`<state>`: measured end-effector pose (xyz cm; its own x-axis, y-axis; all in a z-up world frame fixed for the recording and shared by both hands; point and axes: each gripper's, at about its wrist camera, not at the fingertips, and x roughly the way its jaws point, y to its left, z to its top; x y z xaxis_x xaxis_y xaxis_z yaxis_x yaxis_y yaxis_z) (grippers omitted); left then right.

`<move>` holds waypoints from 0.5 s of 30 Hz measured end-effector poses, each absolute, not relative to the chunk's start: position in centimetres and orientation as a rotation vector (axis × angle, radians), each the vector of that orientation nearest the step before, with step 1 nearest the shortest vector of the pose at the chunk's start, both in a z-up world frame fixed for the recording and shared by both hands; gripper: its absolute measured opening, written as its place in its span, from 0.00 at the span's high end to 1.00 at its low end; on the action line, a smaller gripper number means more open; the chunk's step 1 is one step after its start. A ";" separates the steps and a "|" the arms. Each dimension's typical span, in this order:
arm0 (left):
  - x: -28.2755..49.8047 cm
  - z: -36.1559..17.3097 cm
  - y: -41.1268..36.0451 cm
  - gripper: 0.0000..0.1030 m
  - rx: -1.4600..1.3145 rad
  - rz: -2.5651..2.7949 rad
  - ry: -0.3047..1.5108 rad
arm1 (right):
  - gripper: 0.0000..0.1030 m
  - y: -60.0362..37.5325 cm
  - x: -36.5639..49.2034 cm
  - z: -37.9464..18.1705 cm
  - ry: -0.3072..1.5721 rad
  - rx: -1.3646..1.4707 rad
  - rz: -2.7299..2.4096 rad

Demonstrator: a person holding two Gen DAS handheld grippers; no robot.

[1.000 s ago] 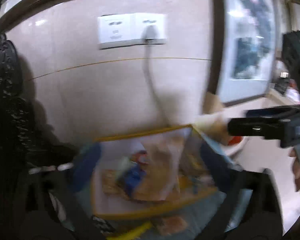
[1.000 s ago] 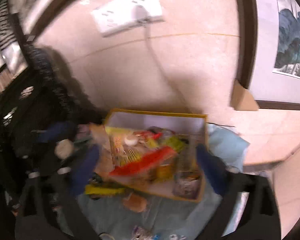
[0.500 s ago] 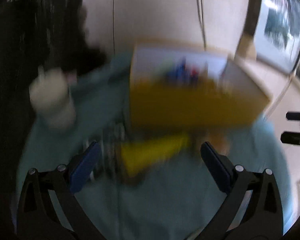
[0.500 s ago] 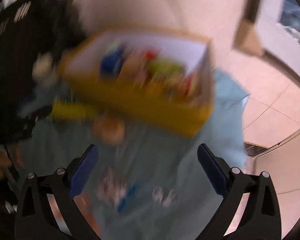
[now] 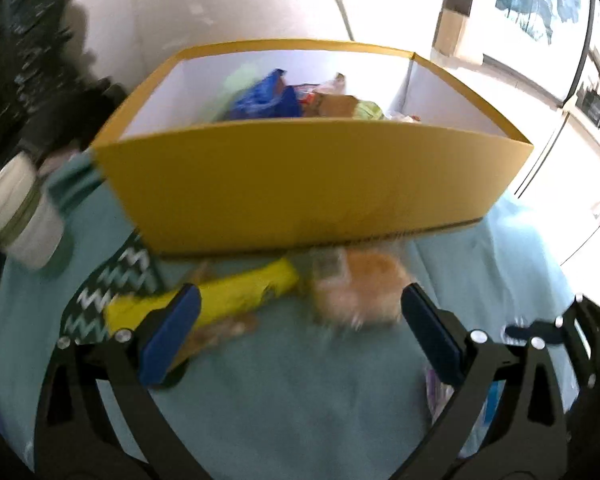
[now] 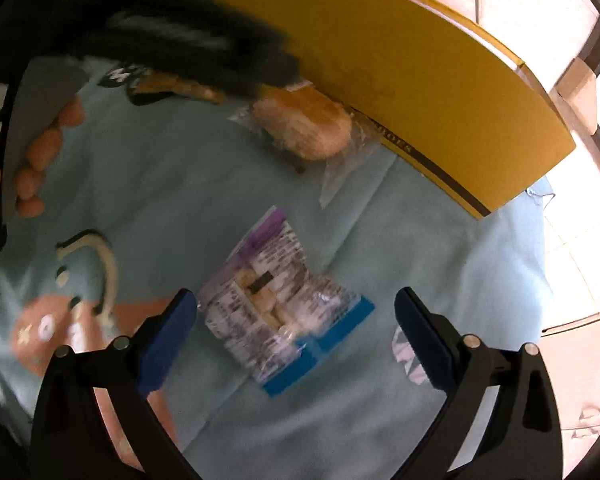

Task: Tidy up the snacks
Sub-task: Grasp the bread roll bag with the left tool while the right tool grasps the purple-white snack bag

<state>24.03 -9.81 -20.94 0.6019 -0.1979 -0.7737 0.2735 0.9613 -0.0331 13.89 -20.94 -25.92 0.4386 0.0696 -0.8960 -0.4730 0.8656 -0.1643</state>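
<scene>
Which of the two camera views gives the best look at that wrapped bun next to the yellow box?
The right wrist view: the bun sits sharp in its clear wrapper against the yellow box. The left wrist view shows the bun only as an orange blur beneath the box.

- The yellow box (image 5: 308,184) ahead of me looks like matt cardboard, white inside.
- My table cloth (image 6: 188,168) is soft, creased teal fabric.
- The bun wrapper (image 6: 340,152) and snack packet (image 6: 276,304) seem clear, glossy plastic film, though blurred.
</scene>
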 end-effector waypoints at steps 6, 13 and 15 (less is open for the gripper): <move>26.7 -22.3 -13.1 0.02 0.151 -0.248 0.885 | 0.10 -21.4 14.0 -27.0 1.094 -0.348 0.390; 25.8 -24.0 -15.2 0.38 0.237 -0.356 0.870 | 0.28 -23.7 14.3 -26.0 1.144 -0.186 0.401; 25.2 -24.0 -14.7 0.40 0.210 -0.386 0.859 | 0.34 -24.8 14.1 -25.4 1.147 -0.130 0.390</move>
<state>25.23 -14.68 -24.04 0.5897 -0.2451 -0.7695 0.4119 0.9109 0.0255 14.13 -24.82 -25.39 0.3530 0.2343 -0.9058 -0.3663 0.9255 0.0967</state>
